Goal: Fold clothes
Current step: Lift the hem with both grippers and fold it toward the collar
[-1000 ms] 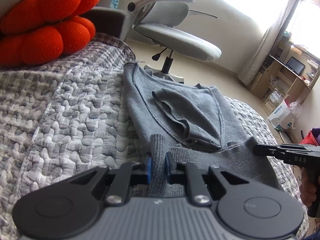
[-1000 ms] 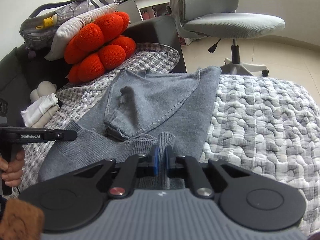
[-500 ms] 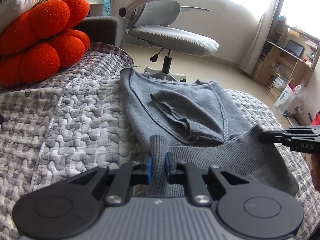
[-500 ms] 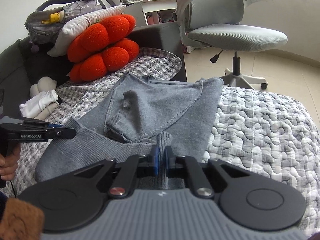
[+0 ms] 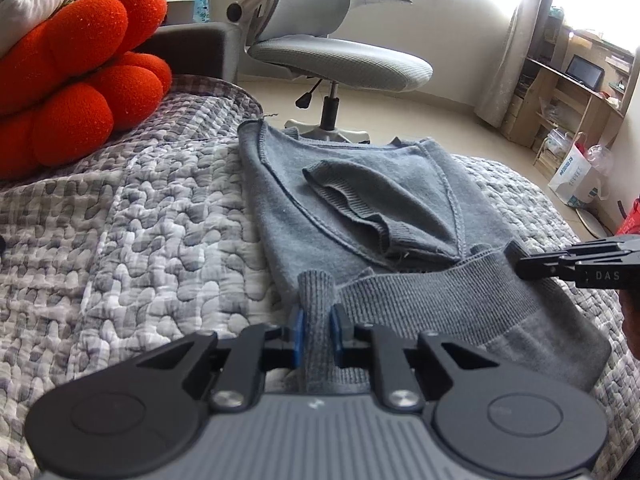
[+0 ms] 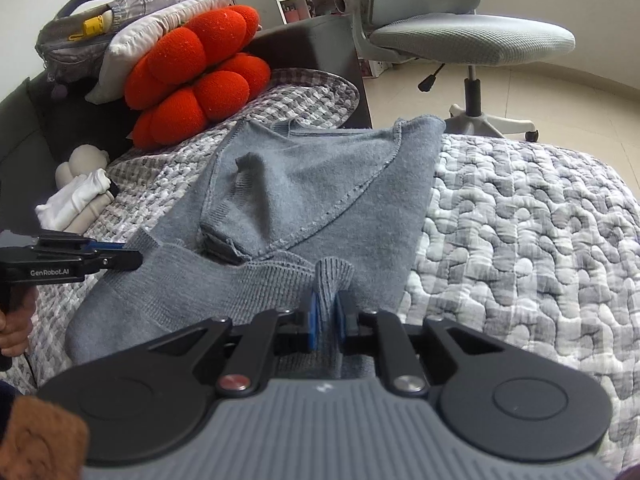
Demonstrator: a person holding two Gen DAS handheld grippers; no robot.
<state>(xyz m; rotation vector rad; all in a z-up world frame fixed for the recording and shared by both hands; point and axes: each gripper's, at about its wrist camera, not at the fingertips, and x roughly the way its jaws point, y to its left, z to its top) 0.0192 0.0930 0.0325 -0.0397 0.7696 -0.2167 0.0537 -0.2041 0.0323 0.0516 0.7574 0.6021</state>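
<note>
The grey sweater (image 5: 360, 200) lies spread on the quilted bed cover (image 5: 140, 240), its sleeves folded in across the body and its ribbed hem nearest the cameras; the left gripper (image 5: 317, 330) is closed to a narrow gap, its 2 blue pads pinching a bunched ridge of the ribbed hem that stands up between them; the right gripper (image 6: 329, 316) is likewise nearly closed on a raised fold of the same hem, the knit squeezed between its blue pads; in the left wrist view the right gripper (image 5: 576, 268) shows at the right edge, its tip touching the hem's far corner, and in the right wrist view the left gripper (image 6: 80, 258) shows at the left edge, held by a hand (image 6: 16, 320), its tip at the hem's other corner; the hem band runs taut between the 2 grips, lifted slightly off the cover; an orange cushion (image 6: 196, 76) sits at the head of the bed, well apart from the sweater; a grey office chair (image 5: 332, 52) stands on the floor beyond the bed's edge.
</note>
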